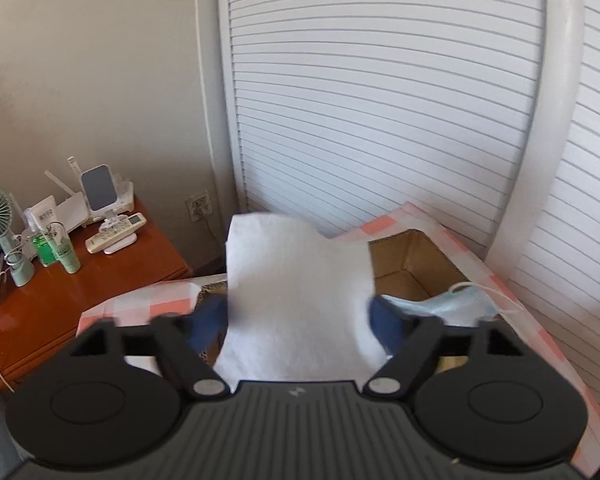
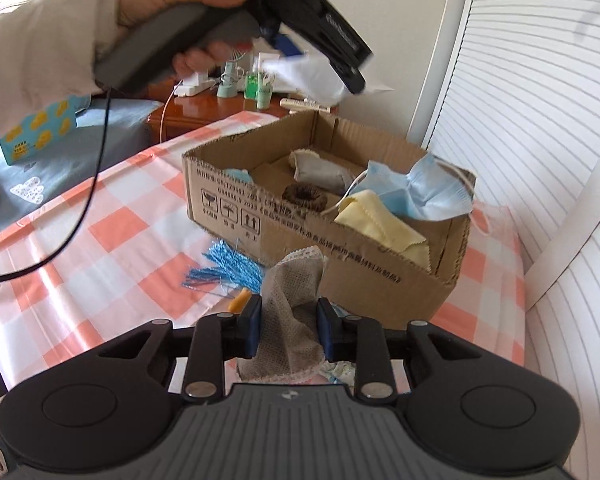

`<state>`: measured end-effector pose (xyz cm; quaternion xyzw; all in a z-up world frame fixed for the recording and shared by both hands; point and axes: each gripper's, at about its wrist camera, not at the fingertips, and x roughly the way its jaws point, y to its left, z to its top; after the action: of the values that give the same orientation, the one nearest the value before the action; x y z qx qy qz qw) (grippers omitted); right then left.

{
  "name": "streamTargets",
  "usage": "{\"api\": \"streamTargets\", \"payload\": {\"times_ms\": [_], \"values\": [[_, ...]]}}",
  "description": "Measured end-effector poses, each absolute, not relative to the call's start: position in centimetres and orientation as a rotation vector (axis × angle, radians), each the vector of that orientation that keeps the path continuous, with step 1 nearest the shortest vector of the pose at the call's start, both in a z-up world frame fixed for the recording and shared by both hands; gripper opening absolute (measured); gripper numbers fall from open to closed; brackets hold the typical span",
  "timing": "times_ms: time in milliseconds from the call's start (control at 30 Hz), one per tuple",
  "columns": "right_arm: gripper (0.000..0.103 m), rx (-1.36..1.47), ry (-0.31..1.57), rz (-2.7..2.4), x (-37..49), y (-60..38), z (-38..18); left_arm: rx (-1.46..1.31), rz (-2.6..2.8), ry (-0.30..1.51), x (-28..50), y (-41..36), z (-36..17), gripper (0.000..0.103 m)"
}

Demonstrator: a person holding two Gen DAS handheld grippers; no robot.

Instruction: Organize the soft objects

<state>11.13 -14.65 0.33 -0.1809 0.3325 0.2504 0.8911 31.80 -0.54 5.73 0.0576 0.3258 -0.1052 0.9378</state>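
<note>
My left gripper (image 1: 298, 316) has its jaws wide apart with a white cloth (image 1: 296, 292) lying between them, above the cardboard box (image 1: 416, 264); from the right wrist view the left gripper (image 2: 320, 28) is high over the box with the white cloth (image 2: 312, 74) hanging from it. My right gripper (image 2: 288, 330) is shut on a brown mesh lace-edged cloth (image 2: 288, 320) in front of the box (image 2: 340, 256). The box holds a blue face mask (image 2: 424, 192), a yellow cloth (image 2: 380, 228), a grey pouch (image 2: 320, 172) and a brown scrunchie (image 2: 304, 196).
The box stands on a table with an orange-and-white checked cover (image 2: 100, 240). Blue shredded strips (image 2: 228, 268) and an orange bit (image 2: 240, 300) lie in front of the box. A wooden side table (image 1: 60, 296) with a fan, bottles and remotes stands at left. White slatted doors (image 1: 380, 100) are behind.
</note>
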Motion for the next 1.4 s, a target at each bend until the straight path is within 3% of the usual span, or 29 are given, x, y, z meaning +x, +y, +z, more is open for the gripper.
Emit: {"api": "streamTargets", "payload": {"times_ms": [233,800,833,900,967,1033,1400], "values": [[0.032,-0.349,0.653,0.506,10.9,-15.6,2.1,0.092,-0.174,0.68,30.0,1.1,5.0,0.096],[0.033,-0.304,0.575,0.4,19.0,-15.5,6.5,0.033,-0.159,0.713,13.2,3.6,4.7,0.099],[0.035,-0.288,0.578,0.389,20.0,-15.3,6.5,0.03,-0.166,0.715,12.8,3.5,4.6,0.099],[0.054,-0.263,0.598,0.369,21.8,-15.0,6.2,0.023,-0.163,0.711,12.2,3.5,4.5,0.099],[0.093,-0.248,0.621,0.339,22.6,-14.7,5.8,0.02,-0.154,0.714,11.9,3.6,4.4,0.099],[0.102,-0.242,0.596,0.326,21.9,-14.6,5.5,0.019,-0.141,0.717,11.7,3.8,4.3,0.1],[0.103,-0.151,0.684,0.267,17.9,-15.8,3.1,-0.001,-0.039,0.726,11.2,4.8,3.3,0.1]]}}
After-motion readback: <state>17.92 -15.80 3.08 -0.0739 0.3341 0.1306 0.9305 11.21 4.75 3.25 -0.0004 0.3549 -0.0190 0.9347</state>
